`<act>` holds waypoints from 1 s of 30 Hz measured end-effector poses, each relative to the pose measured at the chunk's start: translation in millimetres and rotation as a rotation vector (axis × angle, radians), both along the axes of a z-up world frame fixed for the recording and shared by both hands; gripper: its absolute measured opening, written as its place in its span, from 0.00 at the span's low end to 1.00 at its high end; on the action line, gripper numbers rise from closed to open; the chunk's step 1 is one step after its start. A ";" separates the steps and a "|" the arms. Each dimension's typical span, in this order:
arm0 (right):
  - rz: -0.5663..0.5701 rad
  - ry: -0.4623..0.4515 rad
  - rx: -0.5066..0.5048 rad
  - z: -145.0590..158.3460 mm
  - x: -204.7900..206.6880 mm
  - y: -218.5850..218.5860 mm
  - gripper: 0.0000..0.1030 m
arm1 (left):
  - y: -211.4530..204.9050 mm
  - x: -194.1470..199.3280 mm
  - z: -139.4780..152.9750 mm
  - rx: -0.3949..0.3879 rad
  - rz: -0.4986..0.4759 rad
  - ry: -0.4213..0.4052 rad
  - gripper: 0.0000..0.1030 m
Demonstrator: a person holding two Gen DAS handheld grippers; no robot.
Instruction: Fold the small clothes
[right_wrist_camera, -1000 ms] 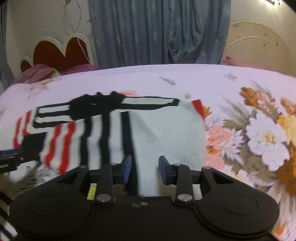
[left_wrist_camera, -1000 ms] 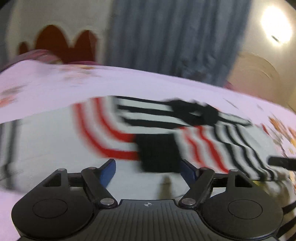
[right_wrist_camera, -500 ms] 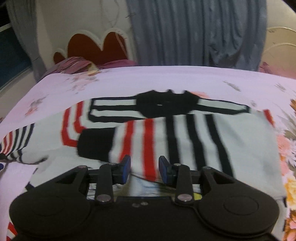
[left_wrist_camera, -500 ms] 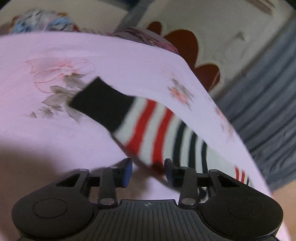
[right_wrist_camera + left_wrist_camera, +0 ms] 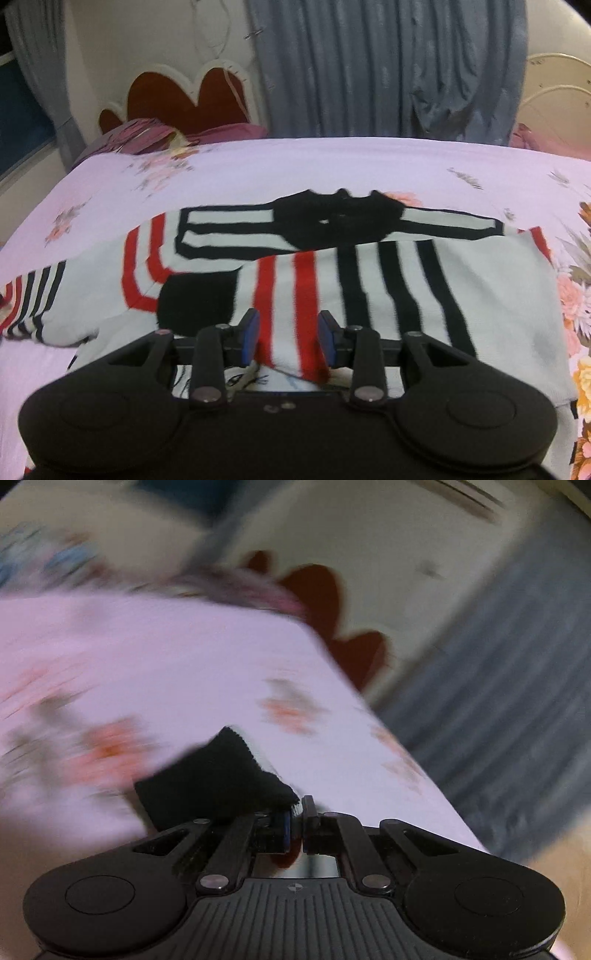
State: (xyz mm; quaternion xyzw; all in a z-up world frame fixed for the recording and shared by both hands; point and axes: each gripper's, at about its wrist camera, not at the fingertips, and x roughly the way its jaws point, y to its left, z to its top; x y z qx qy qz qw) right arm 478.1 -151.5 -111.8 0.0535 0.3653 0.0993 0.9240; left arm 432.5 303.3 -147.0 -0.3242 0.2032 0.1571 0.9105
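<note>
My left gripper [image 5: 297, 814] is pinching the sweater's black cuff [image 5: 214, 779]; the bedsheet [image 5: 147, 657] beyond is blurring. My right gripper [image 5: 290, 334] is hovering half-open over the striped sweater [image 5: 369, 280].

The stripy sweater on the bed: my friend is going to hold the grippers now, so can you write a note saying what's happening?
Left gripper: shut on the black cuff of one sleeve, out over the pink bedsheet.
Right gripper: jaws part open, astride a striped sleeve, which lies between the blue pads; whether they pinch it is unclear.
Sweater: spread flat on the bed, black collar at the far side.
Done: one sleeve already lies folded across the body, its black cuff near the middle.
Left: probably bring the left-held sleeve across too, then fold the body.
</note>
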 end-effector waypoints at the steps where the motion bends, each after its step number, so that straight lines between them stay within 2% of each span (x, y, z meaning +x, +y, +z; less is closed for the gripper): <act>1: -0.010 -0.002 0.004 0.4 -0.3 -3.5 0.32 | -15.0 11.3 7.6 0.025 -0.048 -0.008 0.05; 6: -0.061 -0.020 0.020 4.5 -6.3 -29.0 0.32 | -110.0 69.0 33.1 0.136 -0.287 -0.012 0.05; 11: -0.129 -0.023 0.043 7.2 -16.5 -62.3 0.32 | -214.5 111.8 29.5 0.285 -0.490 0.103 0.05; 14: -0.165 -0.029 0.051 9.7 -25.5 -84.8 0.32 | -261.2 130.1 19.1 0.327 -0.576 0.142 0.05; 19: -0.216 -0.037 0.078 14.5 -39.6 -120.3 0.36 | -339.0 115.0 12.5 0.420 -0.749 0.206 0.05; 21: -0.230 -0.039 0.089 15.8 -44.6 -131.1 0.45 | -361.8 103.5 8.8 0.447 -0.811 0.205 0.05; 23: -0.237 -0.042 0.103 16.5 -48.8 -140.5 0.49 | -383.0 91.7 5.3 0.462 -0.882 0.197 0.18; 24: -0.244 -0.044 0.104 16.6 -50.7 -143.5 0.49 | -388.1 85.7 3.8 0.454 -0.909 0.188 0.40; 25: -0.252 -0.047 0.105 17.0 -51.8 -146.2 0.49 | -393.6 81.7 4.2 0.449 -0.930 0.168 0.56; 27: -0.267 -0.056 0.117 18.3 -54.2 -152.0 0.49 | -406.7 71.5 7.5 0.444 -0.975 0.125 0.63; 30: -0.289 -0.063 0.126 19.8 -55.7 -158.2 0.49 | -414.8 62.2 8.9 0.377 -1.037 0.063 0.64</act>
